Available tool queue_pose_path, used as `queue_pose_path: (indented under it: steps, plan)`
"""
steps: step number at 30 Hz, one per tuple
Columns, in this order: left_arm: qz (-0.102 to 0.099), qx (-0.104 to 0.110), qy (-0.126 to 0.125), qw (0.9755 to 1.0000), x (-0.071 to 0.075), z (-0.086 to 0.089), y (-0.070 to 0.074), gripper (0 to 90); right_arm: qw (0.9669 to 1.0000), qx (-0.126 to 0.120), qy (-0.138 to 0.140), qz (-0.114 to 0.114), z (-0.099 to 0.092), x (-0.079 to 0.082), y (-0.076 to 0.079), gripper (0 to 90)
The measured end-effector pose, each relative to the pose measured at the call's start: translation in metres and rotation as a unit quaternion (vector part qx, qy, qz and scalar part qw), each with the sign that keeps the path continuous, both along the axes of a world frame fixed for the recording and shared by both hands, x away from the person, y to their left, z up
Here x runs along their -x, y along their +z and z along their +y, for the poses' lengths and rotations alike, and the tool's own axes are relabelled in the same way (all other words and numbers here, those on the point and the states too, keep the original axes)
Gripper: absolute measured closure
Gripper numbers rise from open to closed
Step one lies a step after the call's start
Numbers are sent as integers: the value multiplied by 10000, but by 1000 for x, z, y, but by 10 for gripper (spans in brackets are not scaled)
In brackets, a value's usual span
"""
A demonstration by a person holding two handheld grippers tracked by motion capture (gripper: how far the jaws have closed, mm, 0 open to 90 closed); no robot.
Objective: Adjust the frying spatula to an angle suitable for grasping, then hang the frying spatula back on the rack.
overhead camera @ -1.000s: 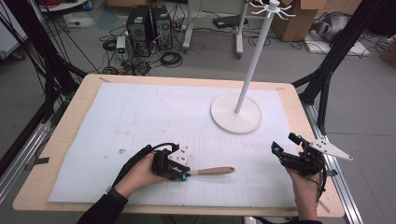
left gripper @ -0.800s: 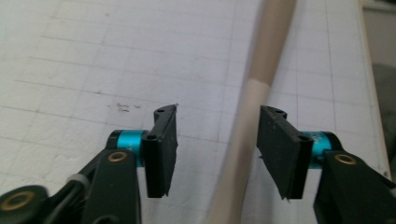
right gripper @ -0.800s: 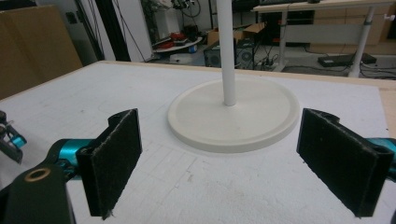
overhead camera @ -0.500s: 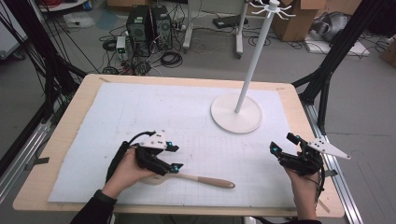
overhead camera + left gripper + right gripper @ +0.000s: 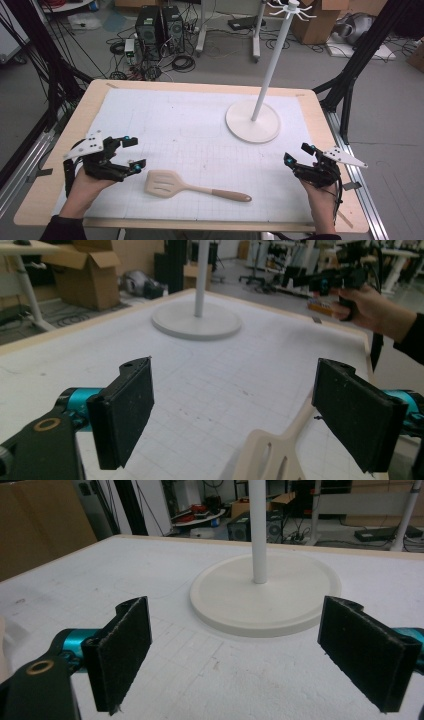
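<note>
Lying flat on the white mat of the worktop (image 5: 200, 115), the wooden slotted spatula (image 5: 192, 186) rests just right of the left gripper (image 5: 134, 153), whose jaws have just been opening and stand wide with nothing between them. The right gripper (image 5: 296, 154), well apart, is also spread wide, facing the hook stand's round base (image 5: 252, 122).
</note>
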State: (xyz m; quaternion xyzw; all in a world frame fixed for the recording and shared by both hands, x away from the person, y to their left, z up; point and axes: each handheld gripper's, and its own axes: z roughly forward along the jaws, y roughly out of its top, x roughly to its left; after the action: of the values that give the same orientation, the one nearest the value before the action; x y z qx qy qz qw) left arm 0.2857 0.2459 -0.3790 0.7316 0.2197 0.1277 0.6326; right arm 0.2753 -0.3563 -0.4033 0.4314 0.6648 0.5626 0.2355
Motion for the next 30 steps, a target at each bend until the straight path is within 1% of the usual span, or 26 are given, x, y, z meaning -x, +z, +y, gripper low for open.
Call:
queue_pose_path:
  steps: [2,3,4,5,6,9,10,11,14,17,18,19,21,23,24,25,27,28,29,30]
  plan:
    - [-21,83,86,9999,1,7,0,168,10000,6,14,11,1,0,0,128]
    - [-19,82,124,9999,1,9,0,168,10000,6,14,11,1,0,0,128]
    - [-27,91,212,9997,2,11,0,166,10000,11,23,7,1,0,0,128]
    - [-27,91,212,9997,2,11,0,166,10000,11,23,7,1,0,0,128]
    - [26,113,229,9997,2,12,0,166,10000,3,29,-2,0,1,0,128]
    - [84,150,189,9997,2,11,1,166,10000,-16,29,-20,0,1,0,128]
    - [74,146,166,9997,2,11,1,166,10000,-33,21,-1,0,2,1,128]
    - [72,100,191,9997,2,9,2,166,10000,-21,20,7,0,1,0,128]
    - [73,71,180,9998,3,8,3,165,10000,0,39,3,2,1,0,128]
    - [90,32,111,9999,4,3,5,157,10000,-4,48,-2,2,1,0,128]
    - [63,-99,33,9999,6,-4,7,163,10000,9,52,-6,1,1,0,128]
    - [63,-99,33,9999,6,-4,7,170,10000,9,52,-6,1,1,0,128]
    - [-2,-244,-43,9997,7,-14,10,180,10000,5,53,-22,0,1,0,128]
    - [-13,-421,-237,9988,9,-26,12,164,10000,-13,52,-39,0,1,1,128]
    - [-101,-659,-352,9972,11,-38,13,164,10000,-36,57,-42,0,1,1,128]
    - [-101,-659,-352,9972,11,-38,13,164,10000,-32,63,-44,0,1,1,128]
    - [-159,-847,-458,9952,12,-50,14,164,10000,-12,67,-63,0,1,1,128]
    - [-166,-966,-566,9936,12,-60,14,164,10000,-13,79,-39,1,0,1,128]
    - [-166,-966,-566,9936,12,-60,14,164,10000,-13,79,-39,1,0,1,128]
    - [-182,-1116,-681,9913,11,-71,13,168,10000,-5,85,-39,1,0,1,128]
